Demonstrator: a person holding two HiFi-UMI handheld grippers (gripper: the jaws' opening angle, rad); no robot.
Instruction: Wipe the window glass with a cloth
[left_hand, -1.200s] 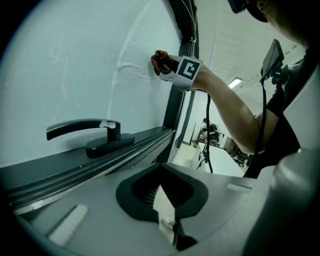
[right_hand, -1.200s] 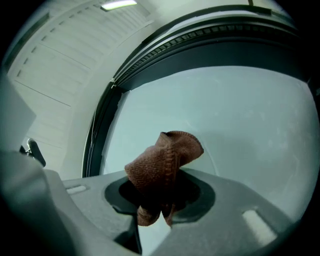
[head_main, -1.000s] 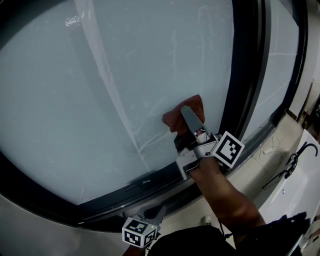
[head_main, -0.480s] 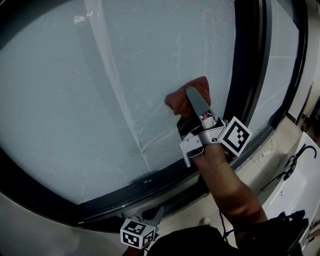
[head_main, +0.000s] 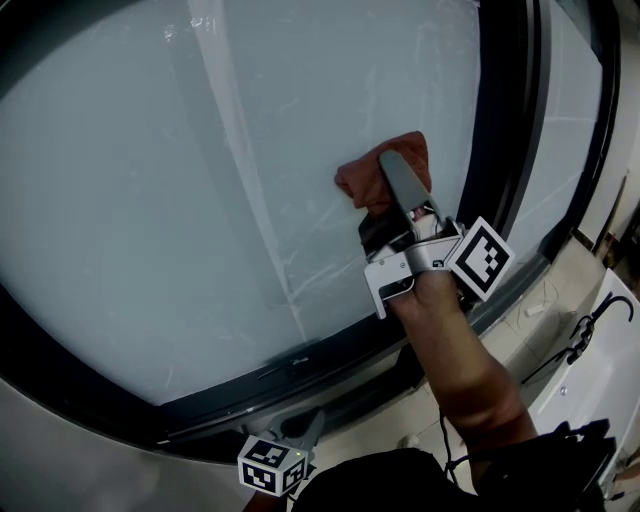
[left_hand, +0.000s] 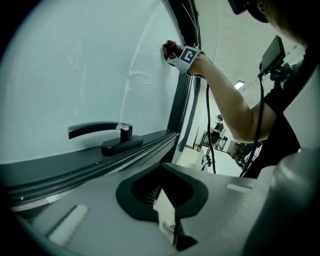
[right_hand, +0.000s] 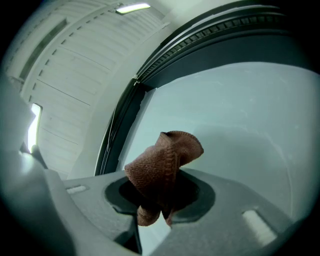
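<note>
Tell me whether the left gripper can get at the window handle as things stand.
Probably yes. The left gripper hangs low beside the frame, and its view looks straight at the black window handle with nothing between. Its jaws are together, so they would need opening first.

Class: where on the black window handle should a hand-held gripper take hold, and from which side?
Grip the window handle on its long lever, away from the pivot base. The lever lies level, clear of the frame, so probably come from the room side, jaws above and below it.
</note>
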